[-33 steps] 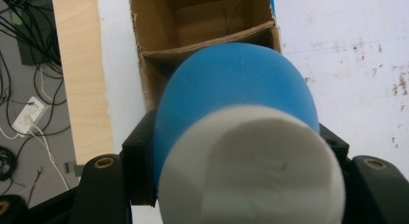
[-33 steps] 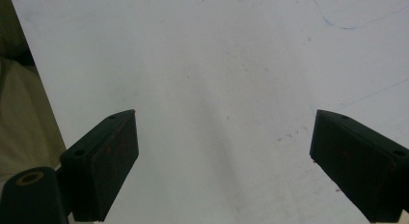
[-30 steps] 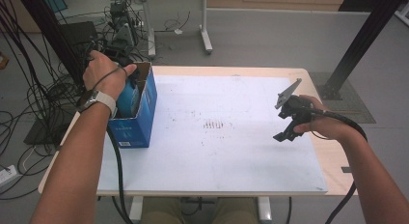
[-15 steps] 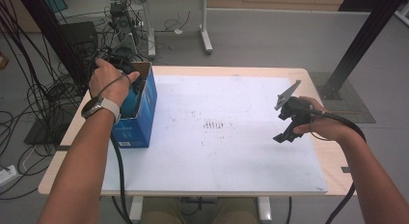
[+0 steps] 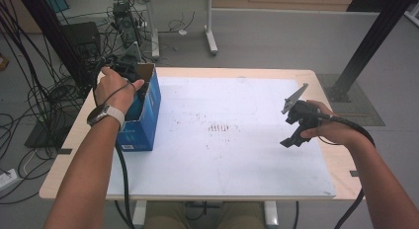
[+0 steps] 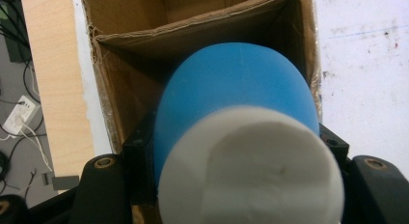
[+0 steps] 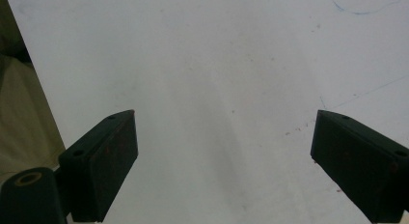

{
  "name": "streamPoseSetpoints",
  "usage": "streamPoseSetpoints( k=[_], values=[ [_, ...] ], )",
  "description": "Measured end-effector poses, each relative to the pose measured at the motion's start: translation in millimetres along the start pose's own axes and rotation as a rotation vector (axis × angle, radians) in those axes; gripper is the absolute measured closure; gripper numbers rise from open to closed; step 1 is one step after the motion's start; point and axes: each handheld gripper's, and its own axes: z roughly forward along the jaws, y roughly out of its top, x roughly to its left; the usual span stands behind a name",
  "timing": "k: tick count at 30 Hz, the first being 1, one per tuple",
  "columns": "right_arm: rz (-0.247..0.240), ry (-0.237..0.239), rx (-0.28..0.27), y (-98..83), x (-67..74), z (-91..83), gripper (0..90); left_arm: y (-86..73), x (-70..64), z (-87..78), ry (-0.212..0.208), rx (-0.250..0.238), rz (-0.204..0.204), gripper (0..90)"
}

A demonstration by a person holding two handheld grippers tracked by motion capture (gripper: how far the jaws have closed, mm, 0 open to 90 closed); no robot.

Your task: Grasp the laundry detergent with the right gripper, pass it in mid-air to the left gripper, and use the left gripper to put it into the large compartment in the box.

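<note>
My left gripper (image 6: 236, 147) is shut on a rounded blue object (image 6: 236, 93) with a flat white end (image 6: 251, 175). It holds the object in the mouth of an open cardboard box (image 6: 130, 35), blue on the outside (image 5: 143, 118), which stands at the table's left edge. In the high view the hand covers the left gripper (image 5: 131, 73) and most of the object. My right gripper (image 5: 290, 130) hovers over the right side of the white sheet (image 5: 222, 155). Its jaws stand wide apart with nothing between them (image 7: 224, 147).
The white sheet (image 7: 217, 64) covers most of the wooden table (image 5: 79, 140) and bears small reddish marks near its middle. Cables and equipment lie on the floor beyond the table's left edge. A black post stands at the far right.
My left hand has sunk with the blue object towards the box's opening, and the hand now hides it from above. The right hand has kept still.
</note>
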Motion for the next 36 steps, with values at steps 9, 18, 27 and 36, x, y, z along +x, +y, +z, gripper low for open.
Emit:
streamPoseSetpoints(
  k=[9,18,27,36],
  values=[
    [0.003,0.002,0.003,0.6,-0.7,0.8,9.4,-2.4,2.3,11.3,0.0,0.009,-0.003,37.5],
    [0.005,0.007,0.008,0.8,-0.8,3.3,9.4,-4.8,5.7,23.3,-0.004,0.021,0.002,37.5],
    [0.005,0.006,0.01,2.1,-0.1,3.6,9.4,-4.6,6.8,26.5,-0.011,0.019,-0.003,37.5],
    [0.005,0.002,0.012,2.5,1.5,1.9,9.4,-5.9,8.6,26.5,-0.015,0.018,-0.005,37.4]
  ],
)
